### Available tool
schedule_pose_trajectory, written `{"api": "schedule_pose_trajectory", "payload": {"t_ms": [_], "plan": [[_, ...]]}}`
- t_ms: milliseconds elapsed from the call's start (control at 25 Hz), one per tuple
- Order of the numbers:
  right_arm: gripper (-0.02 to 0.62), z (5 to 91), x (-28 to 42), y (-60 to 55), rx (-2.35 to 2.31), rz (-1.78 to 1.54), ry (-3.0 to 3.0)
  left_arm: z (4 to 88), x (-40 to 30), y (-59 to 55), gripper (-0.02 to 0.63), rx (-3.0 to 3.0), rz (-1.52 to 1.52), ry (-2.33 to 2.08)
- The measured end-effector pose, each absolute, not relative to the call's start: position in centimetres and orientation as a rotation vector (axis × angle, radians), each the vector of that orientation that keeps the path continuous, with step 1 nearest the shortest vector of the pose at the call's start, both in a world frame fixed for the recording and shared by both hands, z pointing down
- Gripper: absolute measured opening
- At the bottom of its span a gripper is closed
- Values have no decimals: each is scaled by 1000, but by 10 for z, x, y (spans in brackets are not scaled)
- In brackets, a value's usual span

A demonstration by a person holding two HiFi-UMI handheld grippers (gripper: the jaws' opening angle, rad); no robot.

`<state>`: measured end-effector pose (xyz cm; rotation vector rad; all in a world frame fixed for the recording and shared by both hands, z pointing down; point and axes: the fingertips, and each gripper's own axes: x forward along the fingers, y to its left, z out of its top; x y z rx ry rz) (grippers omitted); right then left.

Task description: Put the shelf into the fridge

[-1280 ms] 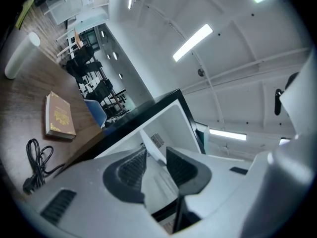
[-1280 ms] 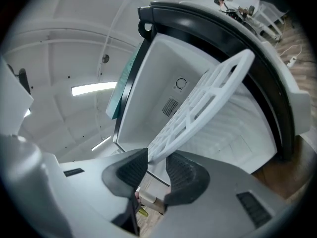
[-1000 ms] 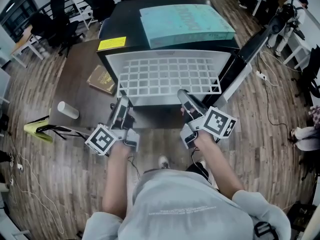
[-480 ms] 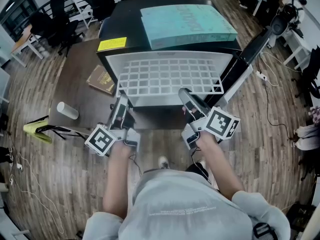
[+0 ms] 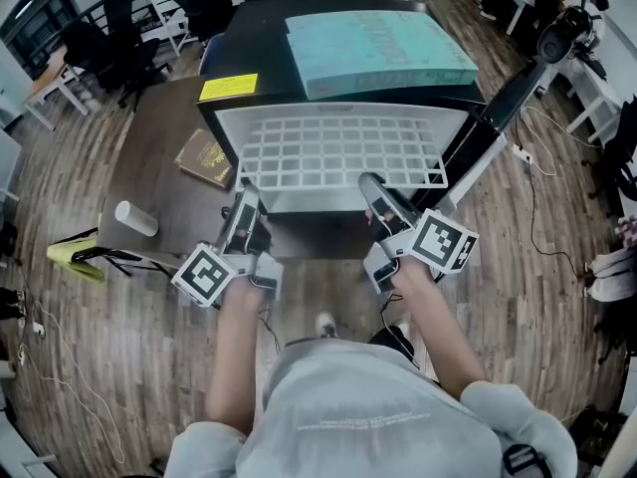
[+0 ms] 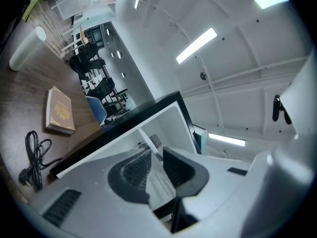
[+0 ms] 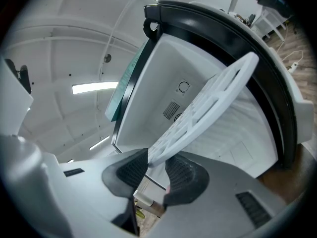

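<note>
Fridge: a small black fridge (image 5: 249, 43) stands open on a wood floor, facing the person, its white inside visible in the right gripper view.
Table: a dark table (image 5: 159, 167) sits just beside the fridge, on the person's left.
Box: a flat teal box (image 5: 378, 48) lies on the fridge top.
Door: the door (image 5: 503, 93) is swung open to the person's right.
Shelf: the white grid shelf (image 5: 338, 152) juts from the fridge's open front, roughly level, with its near edge towards the person and held at both corners.
Left gripper: the left gripper (image 5: 246, 199) has its jaws nearly together, clamped on the shelf's near left corner, a pale strip of which shows between the pads.
Right gripper: the right gripper (image 5: 370, 189) pinches the shelf's near right edge, with the pads pressed on the rim from both sides.
Book: a brown book (image 5: 204, 157) lies flat on the table near the fridge.
Cylinder: a white cylinder (image 5: 135, 218) lies on its side at the table's near end.
Label: a yellow label (image 5: 227, 88) sits at the front left corner of the fridge top.
Cable: a coiled black cable (image 6: 34, 157) rests on the table near the book.
</note>
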<state>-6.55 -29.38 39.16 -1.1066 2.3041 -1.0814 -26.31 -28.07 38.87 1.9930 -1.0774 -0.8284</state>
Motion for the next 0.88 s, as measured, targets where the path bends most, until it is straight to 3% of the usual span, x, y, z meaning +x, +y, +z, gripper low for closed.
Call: {"api": "schedule_pose_trajectory", "payload": {"t_ms": [880], "plan": [[109, 387, -64, -323, -1114, -1074, 2295, 384, -260, -311, 78, 1947, -843, -1057]]}}
